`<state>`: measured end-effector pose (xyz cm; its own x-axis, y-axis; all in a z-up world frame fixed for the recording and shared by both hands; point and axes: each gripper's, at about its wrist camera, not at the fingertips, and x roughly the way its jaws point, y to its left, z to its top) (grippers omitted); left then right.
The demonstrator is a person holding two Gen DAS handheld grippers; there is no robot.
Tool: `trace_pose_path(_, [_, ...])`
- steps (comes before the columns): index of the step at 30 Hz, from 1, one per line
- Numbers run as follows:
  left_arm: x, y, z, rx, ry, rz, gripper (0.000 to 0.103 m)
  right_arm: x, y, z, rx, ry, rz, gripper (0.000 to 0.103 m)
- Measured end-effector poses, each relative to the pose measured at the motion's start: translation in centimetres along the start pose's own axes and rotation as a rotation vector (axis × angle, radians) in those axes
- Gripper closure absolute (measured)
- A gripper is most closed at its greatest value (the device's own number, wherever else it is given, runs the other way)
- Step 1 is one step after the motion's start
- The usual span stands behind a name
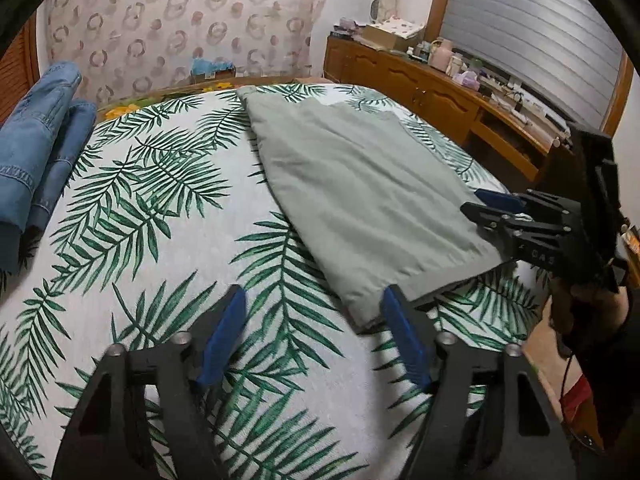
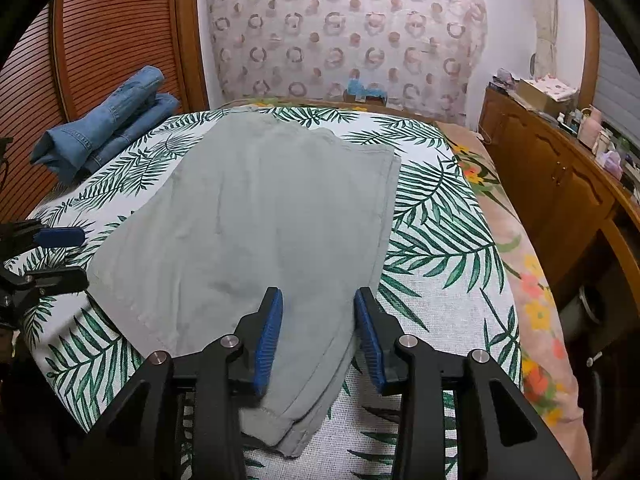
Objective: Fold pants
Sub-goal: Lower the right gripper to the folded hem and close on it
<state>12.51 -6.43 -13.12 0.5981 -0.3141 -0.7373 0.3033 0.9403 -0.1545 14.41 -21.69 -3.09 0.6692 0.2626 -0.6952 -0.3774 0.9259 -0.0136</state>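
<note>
The grey-green pants (image 1: 360, 196) lie flat and folded on the leaf-print bed cover (image 1: 132, 216), and show in the right wrist view too (image 2: 260, 220). My left gripper (image 1: 312, 320) is open and empty just left of the pants' near corner; its right finger touches or overlaps that edge. It also shows at the left edge of the right wrist view (image 2: 60, 256). My right gripper (image 2: 318, 332) is open, its jaws straddling the near right corner of the pants without closing. It shows in the left wrist view (image 1: 488, 208) at the pants' right edge.
Folded blue jeans (image 1: 40, 148) lie at the bed's far left, also seen in the right wrist view (image 2: 108, 120). A wooden cabinet (image 2: 552, 184) with bottles and boxes runs along the right of the bed. A patterned wall stands behind.
</note>
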Motion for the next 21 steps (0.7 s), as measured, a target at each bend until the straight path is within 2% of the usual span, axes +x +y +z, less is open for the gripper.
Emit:
trace_pose_path(2, [0.0, -0.2, -0.2, -0.011, 0.01, -0.019, 0.044, -0.3, 0.7, -0.1, -0.023, -0.006, -0.026, 0.064])
trace_pose_path(5, [-0.1, -0.7, -0.2, 0.001, 0.005, -0.015, 0.045, -1.9, 1.2, -0.4, -0.025, -0.027, -0.004, 0.064])
trace_pose_path(13, [0.5, -1.2, 0.0, -0.002, 0.007, -0.013, 0.046, -5.3, 0.7, -2.3, 0.05, -0.053, 0.018, 0.064])
trace_pose_path(21, [0.7, -1.3, -0.5, 0.009, -0.011, -0.005, 0.046, -5.8, 0.5, -3.7, 0.078, -0.043, 0.008, 0.064])
